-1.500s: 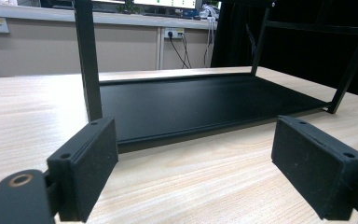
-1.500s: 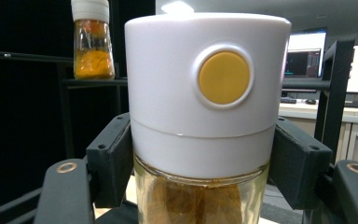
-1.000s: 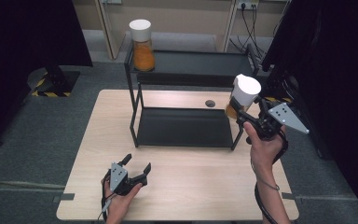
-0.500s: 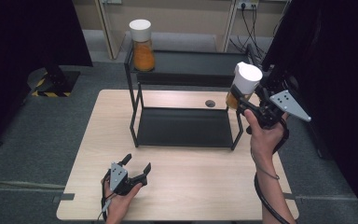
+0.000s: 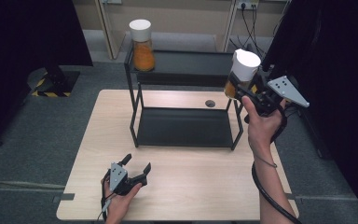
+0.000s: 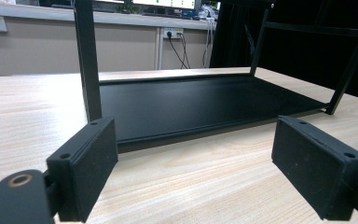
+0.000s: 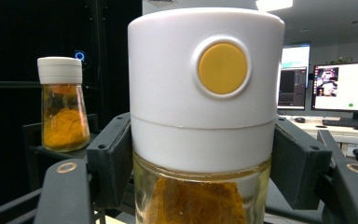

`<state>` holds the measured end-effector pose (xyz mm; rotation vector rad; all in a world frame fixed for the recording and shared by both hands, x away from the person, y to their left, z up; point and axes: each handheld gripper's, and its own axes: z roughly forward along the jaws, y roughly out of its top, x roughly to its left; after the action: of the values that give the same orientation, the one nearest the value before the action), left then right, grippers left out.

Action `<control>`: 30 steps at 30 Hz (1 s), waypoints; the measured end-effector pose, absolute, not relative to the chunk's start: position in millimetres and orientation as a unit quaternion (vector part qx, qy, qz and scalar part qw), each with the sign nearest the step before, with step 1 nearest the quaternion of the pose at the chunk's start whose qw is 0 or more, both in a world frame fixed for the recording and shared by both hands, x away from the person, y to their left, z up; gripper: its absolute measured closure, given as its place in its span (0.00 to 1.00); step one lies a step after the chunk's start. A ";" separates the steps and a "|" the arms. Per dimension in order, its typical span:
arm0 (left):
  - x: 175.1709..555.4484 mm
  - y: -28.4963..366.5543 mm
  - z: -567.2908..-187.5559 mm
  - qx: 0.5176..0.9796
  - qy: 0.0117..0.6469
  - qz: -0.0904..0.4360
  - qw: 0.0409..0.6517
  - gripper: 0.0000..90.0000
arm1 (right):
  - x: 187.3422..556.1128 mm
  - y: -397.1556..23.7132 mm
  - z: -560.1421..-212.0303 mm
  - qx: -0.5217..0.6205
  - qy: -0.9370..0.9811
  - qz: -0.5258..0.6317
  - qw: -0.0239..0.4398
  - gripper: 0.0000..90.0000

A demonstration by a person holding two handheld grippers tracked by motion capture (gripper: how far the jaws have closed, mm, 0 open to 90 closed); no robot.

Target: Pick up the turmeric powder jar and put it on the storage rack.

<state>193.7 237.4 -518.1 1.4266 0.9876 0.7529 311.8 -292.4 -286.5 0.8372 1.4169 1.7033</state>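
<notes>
The right gripper (image 5: 240, 88) pinches a spice jar (image 5: 242, 74) just below its white cap, keeping it upright beside the right end of the black rack (image 5: 184, 128), level with the top shelf where a second jar (image 5: 141, 45) stands, probably to set it there too. Since a second ago it has risen and drawn nearer. The left gripper (image 5: 136, 164) rests spread and empty on the table (image 5: 200, 182).

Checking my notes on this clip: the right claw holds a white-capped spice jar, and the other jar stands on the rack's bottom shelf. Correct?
One slip: the other jar stands on the rack's top shelf, as the high view shows. The right claw does hold a white-capped spice jar.
</notes>
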 end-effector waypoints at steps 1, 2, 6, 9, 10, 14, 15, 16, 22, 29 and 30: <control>193.7 237.4 -518.1 0.612 0.424 0.323 0.585 0.16 | 312.5 -292.2 -285.6 0.328 0.554 0.666 0.377 0.34; 193.7 237.4 -518.2 0.611 0.423 0.323 0.585 0.16 | 313.4 -291.9 -284.3 0.329 0.553 0.666 0.377 0.34; 193.6 237.2 -518.1 0.611 0.423 0.323 0.585 0.16 | 317.9 -290.5 -278.5 0.332 0.552 0.664 0.380 0.34; 193.5 237.1 -518.2 0.611 0.423 0.324 0.585 0.16 | 319.9 -290.0 -276.6 0.334 0.551 0.664 0.380 0.34; 193.6 237.1 -518.2 0.612 0.423 0.324 0.585 0.16 | 321.6 -289.7 -274.9 0.335 0.551 0.663 0.380 0.34; 193.8 237.4 -518.0 0.612 0.423 0.323 0.585 0.16 | 325.9 -288.2 -270.6 0.338 0.551 0.661 0.382 0.34; 193.8 237.4 -518.0 0.612 0.423 0.323 0.585 0.16 | 327.0 -288.0 -269.5 0.339 0.550 0.661 0.382 0.34; 193.9 237.5 -518.0 0.612 0.423 0.322 0.585 0.16 | 327.9 -287.8 -268.7 0.339 0.550 0.661 0.382 0.34; 193.9 237.4 -517.9 0.613 0.422 0.323 0.585 0.16 | 337.0 -285.3 -260.0 0.347 0.547 0.658 0.385 0.34; 193.9 237.8 -517.7 0.613 0.423 0.323 0.584 0.16 | 347.9 -282.7 -252.3 0.354 0.546 0.653 0.387 0.34; 193.9 237.7 -518.1 0.613 0.422 0.323 0.585 0.16 | 349.6 -282.3 -250.9 0.355 0.547 0.652 0.387 0.34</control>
<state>193.9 237.7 -518.1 1.4288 0.9853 0.7530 349.6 -282.3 -250.9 0.9030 1.3914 1.6588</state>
